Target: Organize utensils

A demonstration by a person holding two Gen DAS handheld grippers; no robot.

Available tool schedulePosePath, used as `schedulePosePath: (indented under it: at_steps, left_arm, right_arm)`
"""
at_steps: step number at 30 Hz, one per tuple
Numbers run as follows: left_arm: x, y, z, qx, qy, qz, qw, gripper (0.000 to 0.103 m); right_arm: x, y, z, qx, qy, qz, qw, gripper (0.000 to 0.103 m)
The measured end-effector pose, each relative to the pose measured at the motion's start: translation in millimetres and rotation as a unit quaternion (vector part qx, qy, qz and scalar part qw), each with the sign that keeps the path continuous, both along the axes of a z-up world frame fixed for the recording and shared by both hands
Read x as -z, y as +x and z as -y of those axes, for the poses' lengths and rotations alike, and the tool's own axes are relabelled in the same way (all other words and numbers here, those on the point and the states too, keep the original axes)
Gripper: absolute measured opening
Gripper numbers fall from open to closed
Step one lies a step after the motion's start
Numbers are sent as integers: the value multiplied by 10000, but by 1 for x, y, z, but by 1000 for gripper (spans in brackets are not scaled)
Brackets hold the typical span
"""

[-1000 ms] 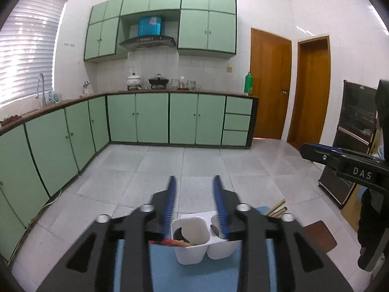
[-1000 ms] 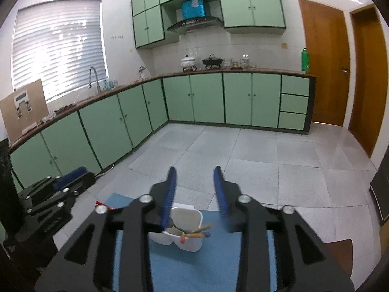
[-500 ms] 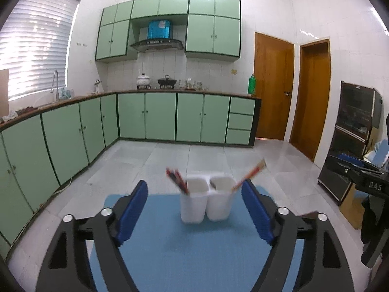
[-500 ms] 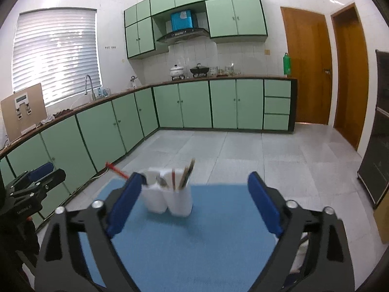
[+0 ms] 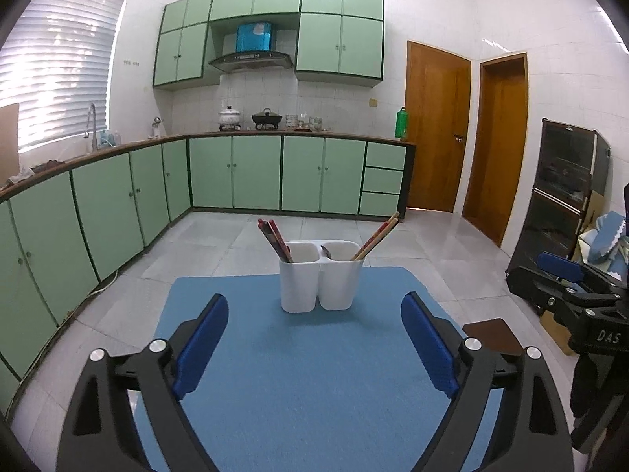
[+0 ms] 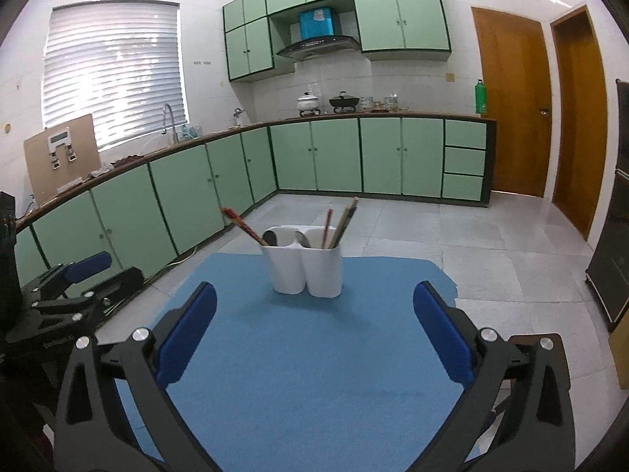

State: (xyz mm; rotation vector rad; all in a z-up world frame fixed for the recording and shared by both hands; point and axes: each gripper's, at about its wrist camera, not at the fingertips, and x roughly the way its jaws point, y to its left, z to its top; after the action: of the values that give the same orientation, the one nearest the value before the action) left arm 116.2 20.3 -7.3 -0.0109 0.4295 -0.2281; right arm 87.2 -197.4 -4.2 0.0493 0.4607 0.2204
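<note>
A white two-compartment holder stands upright at the far end of a blue mat. Red chopsticks lean out of its left compartment. Wooden chopsticks and a spoon are in its right one. My left gripper hangs over the mat, short of the holder, its jaws opening wide with nothing between them. My right gripper is likewise back from the holder, its jaws opening and empty. Each gripper shows at the side of the other's view.
A brown stool seat sits beside the mat's right edge. Green base cabinets line the left and far walls. A dark glass-fronted cabinet and boxes stand at the right. Grey tiled floor lies beyond the mat.
Both grippers have drawn back from the holder and gone from nearly shut to wide open. The holder now looks farther away, with the chopsticks left leaning in it.
</note>
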Motion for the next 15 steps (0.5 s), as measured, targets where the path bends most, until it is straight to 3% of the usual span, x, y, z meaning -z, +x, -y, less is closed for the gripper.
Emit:
schedulePosePath:
  at_steps: [15]
  left_arm:
    - [-19,-29,-6,-192,30,292,9994,96]
  right_arm:
    - [-23,-20,-13,-134,-72,195,9997,97]
